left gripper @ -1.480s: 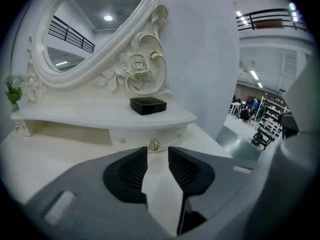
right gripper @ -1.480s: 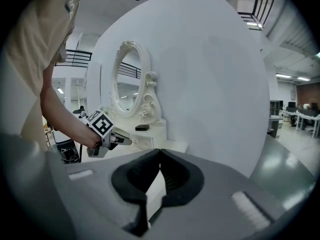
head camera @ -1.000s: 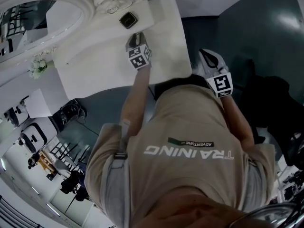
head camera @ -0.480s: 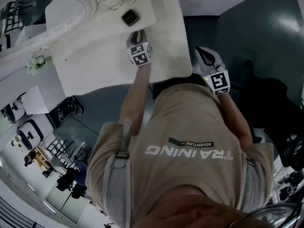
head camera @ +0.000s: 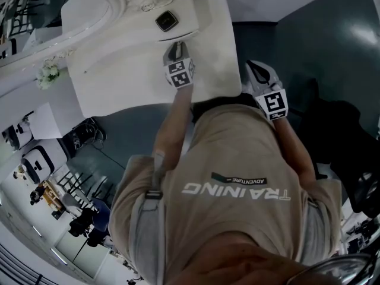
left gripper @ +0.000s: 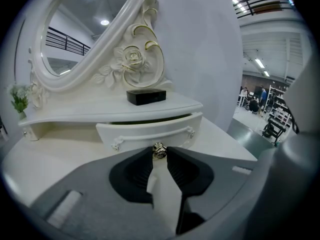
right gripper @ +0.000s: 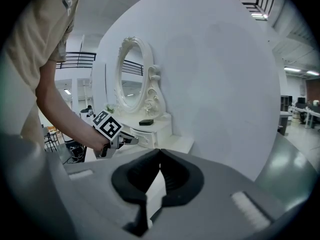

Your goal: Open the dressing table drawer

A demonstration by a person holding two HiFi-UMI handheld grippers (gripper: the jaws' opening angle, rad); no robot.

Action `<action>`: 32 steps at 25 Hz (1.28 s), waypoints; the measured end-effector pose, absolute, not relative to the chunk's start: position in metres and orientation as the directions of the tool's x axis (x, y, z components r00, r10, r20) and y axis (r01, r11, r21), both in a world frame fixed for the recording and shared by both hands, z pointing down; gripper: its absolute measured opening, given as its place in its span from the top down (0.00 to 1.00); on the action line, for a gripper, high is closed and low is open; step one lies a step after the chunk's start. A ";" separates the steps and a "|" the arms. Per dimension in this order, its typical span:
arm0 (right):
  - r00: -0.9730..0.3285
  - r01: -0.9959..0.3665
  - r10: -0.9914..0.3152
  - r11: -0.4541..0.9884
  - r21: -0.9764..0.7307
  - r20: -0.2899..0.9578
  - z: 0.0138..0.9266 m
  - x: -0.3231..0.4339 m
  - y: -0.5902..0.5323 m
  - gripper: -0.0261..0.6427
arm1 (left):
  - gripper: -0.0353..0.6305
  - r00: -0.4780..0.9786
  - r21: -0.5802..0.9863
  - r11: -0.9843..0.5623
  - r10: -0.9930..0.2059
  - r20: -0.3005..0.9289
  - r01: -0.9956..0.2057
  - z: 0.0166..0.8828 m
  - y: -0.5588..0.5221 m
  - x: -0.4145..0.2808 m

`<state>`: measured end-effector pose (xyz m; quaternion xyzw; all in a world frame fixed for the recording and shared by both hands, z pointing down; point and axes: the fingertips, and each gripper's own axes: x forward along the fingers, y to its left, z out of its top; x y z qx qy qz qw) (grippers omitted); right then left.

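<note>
Dressing table: white; its tabletop (head camera: 119, 82) lies in front of the person, against a pale wall
Mirror (left gripper: 85, 29): oval, in a thick white frame with a carved rose (left gripper: 132, 58) at its lower right; it rises behind the upper shelf
Drawer (left gripper: 145, 133): a shallow white curved front directly under the upper shelf, at the right of the dressing table; a dark gap shows along its top edge, so it stands slightly pulled out
Left gripper (left gripper: 159, 153): reaches over the tabletop to the middle of the drawer front; its jaws have just been closing and now pinch the knob between their tips
Right gripper (right gripper: 159, 151): held off the right edge of the tabletop, well apart from the drawer; its jaws are pressed together with nothing between them
Black box (left gripper: 145, 96): small and flat, resting on the upper shelf just above the drawer
Knob (left gripper: 159, 148): small, metallic, at the centre of the drawer front; clamped by the left jaws
</note>
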<state>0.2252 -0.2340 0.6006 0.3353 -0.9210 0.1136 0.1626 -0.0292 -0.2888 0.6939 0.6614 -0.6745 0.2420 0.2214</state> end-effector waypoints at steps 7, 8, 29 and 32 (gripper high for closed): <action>-0.713 -0.662 -0.590 0.744 -0.087 0.379 0.603 0.233 -0.227 0.96 | 0.80 -0.024 -0.031 0.006 -0.778 0.628 -0.999 0.694 -0.272 -0.026; -0.711 -0.664 -0.591 0.743 -0.084 0.381 0.604 0.234 -0.225 0.96 | 0.80 -0.024 -0.030 0.006 -0.775 0.631 -1.000 0.695 -0.270 -0.026; -0.686 -0.680 -0.603 0.730 -0.064 0.407 0.615 0.242 -0.187 0.96 | 0.76 -0.022 -0.035 0.001 -0.789 0.614 -0.999 0.694 -0.237 -0.023; -0.685 -0.683 -0.608 0.728 -0.064 0.402 0.618 0.242 -0.185 0.96 | 0.76 -0.010 -0.033 -0.013 -0.787 0.617 -0.999 0.695 -0.223 -0.021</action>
